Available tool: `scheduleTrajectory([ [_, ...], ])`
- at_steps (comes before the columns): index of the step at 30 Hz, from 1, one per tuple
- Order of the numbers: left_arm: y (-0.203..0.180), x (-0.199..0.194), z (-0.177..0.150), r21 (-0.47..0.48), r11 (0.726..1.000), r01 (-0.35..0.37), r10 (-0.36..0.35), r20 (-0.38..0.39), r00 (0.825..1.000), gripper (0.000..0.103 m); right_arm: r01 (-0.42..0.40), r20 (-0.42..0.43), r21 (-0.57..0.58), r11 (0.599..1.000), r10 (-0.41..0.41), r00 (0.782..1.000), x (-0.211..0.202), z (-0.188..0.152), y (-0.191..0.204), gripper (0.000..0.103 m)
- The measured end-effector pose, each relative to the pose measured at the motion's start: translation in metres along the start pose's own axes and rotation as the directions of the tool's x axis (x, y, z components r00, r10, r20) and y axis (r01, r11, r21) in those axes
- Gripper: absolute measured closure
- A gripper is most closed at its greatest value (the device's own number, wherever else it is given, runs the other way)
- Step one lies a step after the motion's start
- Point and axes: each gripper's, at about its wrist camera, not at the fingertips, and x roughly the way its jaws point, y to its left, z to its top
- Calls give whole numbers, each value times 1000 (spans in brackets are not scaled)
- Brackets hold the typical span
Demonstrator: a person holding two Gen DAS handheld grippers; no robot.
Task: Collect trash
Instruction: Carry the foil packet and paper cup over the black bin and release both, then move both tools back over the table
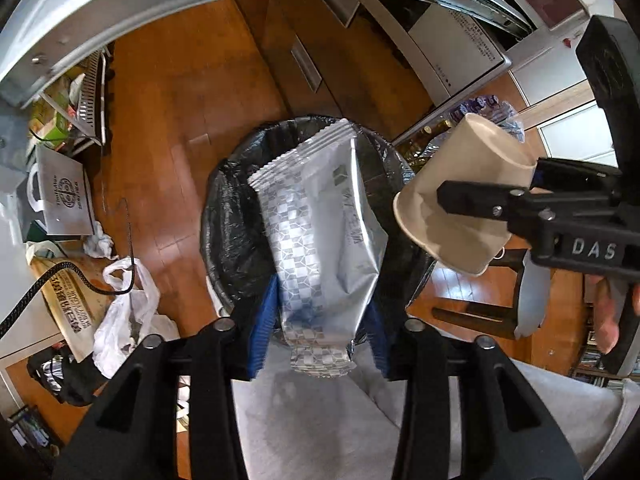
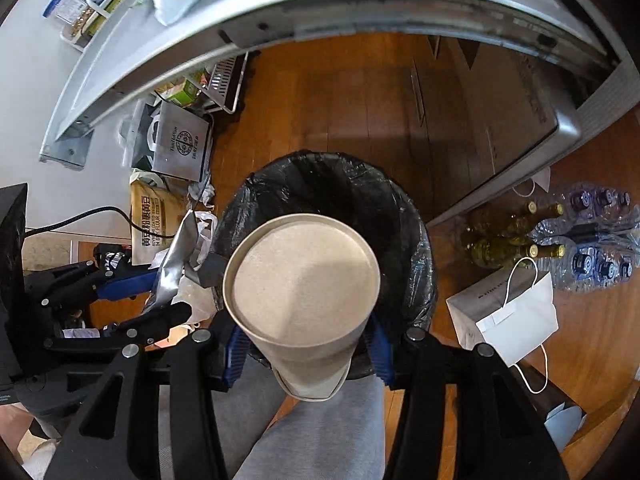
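Over the bin (image 2: 404, 216), your left claw (image 1: 320, 320) grips the foil wrapper (image 1: 320, 220), right claw (image 2: 306, 344) the paper cup (image 2: 302, 280); release both centred above the liner.

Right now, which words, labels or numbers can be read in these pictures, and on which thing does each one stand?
"DAS": on the right hand-held gripper, as seen from the left wrist.
"IN SOY FLOUR": on the tan sack; the large characters above it I cannot read surely.
Round emblem with text on the grey paper bag: too small.
Print on the silver wrapper and on the white appliance panel: blurred.
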Motion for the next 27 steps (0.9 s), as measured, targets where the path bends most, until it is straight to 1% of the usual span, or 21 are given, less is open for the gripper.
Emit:
scheduleTrajectory([
  [1,1,1,1,0,1000,-3,3,0,1000,45,-7,-4,14,1000,7,1000,0,1,-1,44],
  [3,1,-5,2,1,1000,-13,13,23,1000,26,4,9,21,1000,-4,1000,-3,2,-2,33],
  [5,1,-9,4,3,1000,-19,19,41,999,18,14,19,16,1000,-14,1000,-6,3,-3,31],
  [9,3,-16,7,-4,1000,-26,27,45,999,17,24,40,9,1000,-24,999,-15,4,-5,31],
  [11,7,-24,6,-14,999,-32,33,58,998,17,40,64,0,999,-40,997,-26,3,-4,31],
  [13,11,-29,6,-28,999,-33,34,70,997,17,50,86,-7,999,-50,995,-36,2,-4,30],
  [14,14,-34,5,-37,999,-32,34,78,996,17,55,98,-10,998,-54,994,-43,1,-3,28],
  [15,16,-39,4,-44,999,-31,35,84,996,17,62,117,-15,998,-60,991,-53,0,-2,24],
  [18,23,-59,2,-70,997,-27,35,120,992,17,96,190,-43,994,-86,978,-84,-3,6,22],
  [20,25,-79,2,-84,996,-32,45,166,985,17,126,265,-60,990,-105,958,-113,-5,15,21],
  [21,26,-90,2,-91,995,-39,56,194,979,17,135,312,-67,989,-108,944,-130,-5,20,18],
  [22,25,-102,3,-97,994,-47,68,227,971,17,146,366,-72,987,-110,924,-148,-5,27,16],
  [23,24,-119,5,-104,993,-60,86,274,958,17,155,402,-74,985,-113,908,-160,-4,31,11],
  [24,24,-131,7,-108,992,-72,102,309,946,17,168,457,-77,983,-115,882,-177,-2,37,9],
  [25,21,-147,10,-115,989,-92,128,358,925,17,177,497,-81,981,-114,860,-190,1,43,9],
  [26,19,-157,12,-119,987,-106,145,386,911,17,186,531,-83,979,-115,840,-202,4,47,7],
  [27,17,-170,17,-126,984,-126,168,425,890,17,195,567,-86,977,-113,816,-215,10,53,6],
])
